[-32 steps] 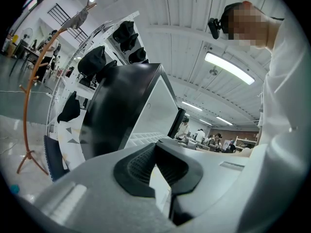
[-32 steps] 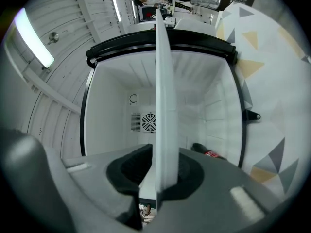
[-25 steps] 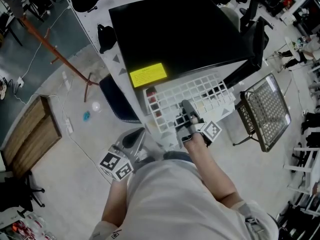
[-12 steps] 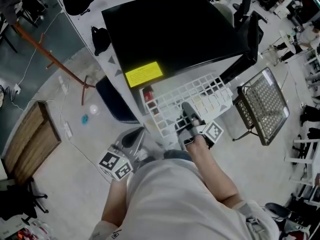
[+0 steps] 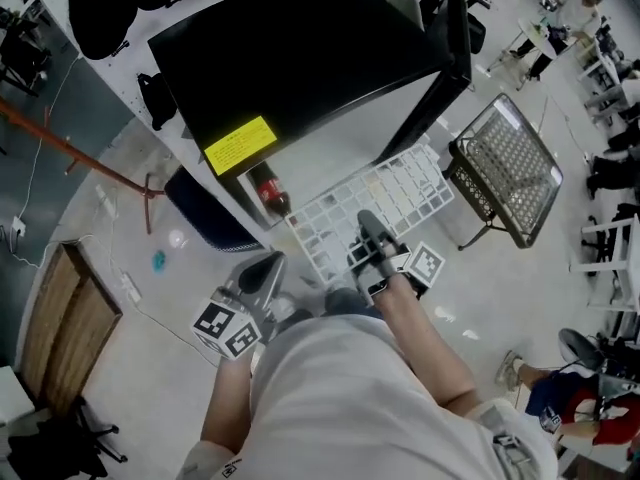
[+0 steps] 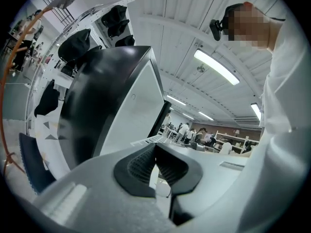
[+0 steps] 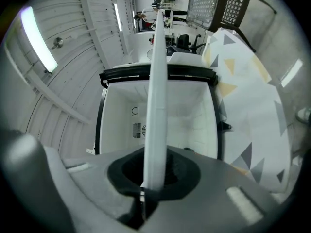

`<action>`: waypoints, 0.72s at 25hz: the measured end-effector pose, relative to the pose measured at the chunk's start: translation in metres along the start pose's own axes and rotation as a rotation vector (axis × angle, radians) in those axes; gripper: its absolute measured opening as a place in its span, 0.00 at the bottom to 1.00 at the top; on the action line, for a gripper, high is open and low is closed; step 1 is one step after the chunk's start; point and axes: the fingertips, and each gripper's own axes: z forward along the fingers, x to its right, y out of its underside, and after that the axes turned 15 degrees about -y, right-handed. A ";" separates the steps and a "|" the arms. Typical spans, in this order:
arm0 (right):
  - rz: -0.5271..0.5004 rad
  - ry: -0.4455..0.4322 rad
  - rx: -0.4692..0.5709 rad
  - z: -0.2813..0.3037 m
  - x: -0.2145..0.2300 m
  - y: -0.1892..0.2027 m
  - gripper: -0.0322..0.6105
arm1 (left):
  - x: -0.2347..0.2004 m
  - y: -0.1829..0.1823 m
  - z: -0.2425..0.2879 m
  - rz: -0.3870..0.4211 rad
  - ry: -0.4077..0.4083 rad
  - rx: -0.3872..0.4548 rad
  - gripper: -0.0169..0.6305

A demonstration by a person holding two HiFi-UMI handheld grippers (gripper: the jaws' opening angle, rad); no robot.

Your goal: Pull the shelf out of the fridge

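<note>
Right tongs [image 7: 153, 178] pinch the front edge of the white shelf [image 7: 156, 81], nearly closed; left tongs [image 6: 156, 166] are pressed together, empty, beside the fridge [image 6: 112, 101].

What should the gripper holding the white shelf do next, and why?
Probably pull the shelf a little more straight back toward the person, holding it level. The right gripper is shut on the shelf's near edge. The far edge looks close to the open front of the fridge, so the shelf may not be fully free.
</note>
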 end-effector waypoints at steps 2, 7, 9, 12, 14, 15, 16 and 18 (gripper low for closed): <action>-0.034 0.012 0.021 -0.017 0.000 -0.007 0.09 | 0.010 0.006 0.005 0.012 0.035 -0.014 0.04; -0.179 0.066 0.083 -0.054 -0.006 -0.025 0.09 | 0.032 0.010 0.021 0.045 0.146 -0.070 0.04; -0.242 0.087 0.089 -0.066 -0.011 -0.034 0.09 | 0.042 0.011 0.027 0.053 0.181 -0.083 0.04; -0.355 0.118 0.086 -0.085 -0.020 -0.049 0.09 | 0.060 0.016 0.037 0.066 0.233 -0.099 0.04; -0.422 0.139 0.082 -0.095 -0.027 -0.057 0.09 | 0.070 0.018 0.045 0.072 0.261 -0.104 0.04; -0.454 0.155 0.078 -0.100 -0.030 -0.061 0.09 | 0.076 0.019 0.049 0.074 0.271 -0.106 0.04; -0.491 0.175 0.068 -0.104 -0.033 -0.066 0.09 | 0.081 0.018 0.053 0.077 0.280 -0.108 0.04; -0.578 0.213 0.039 -0.112 -0.038 -0.076 0.09 | 0.092 0.019 0.063 0.089 0.298 -0.116 0.04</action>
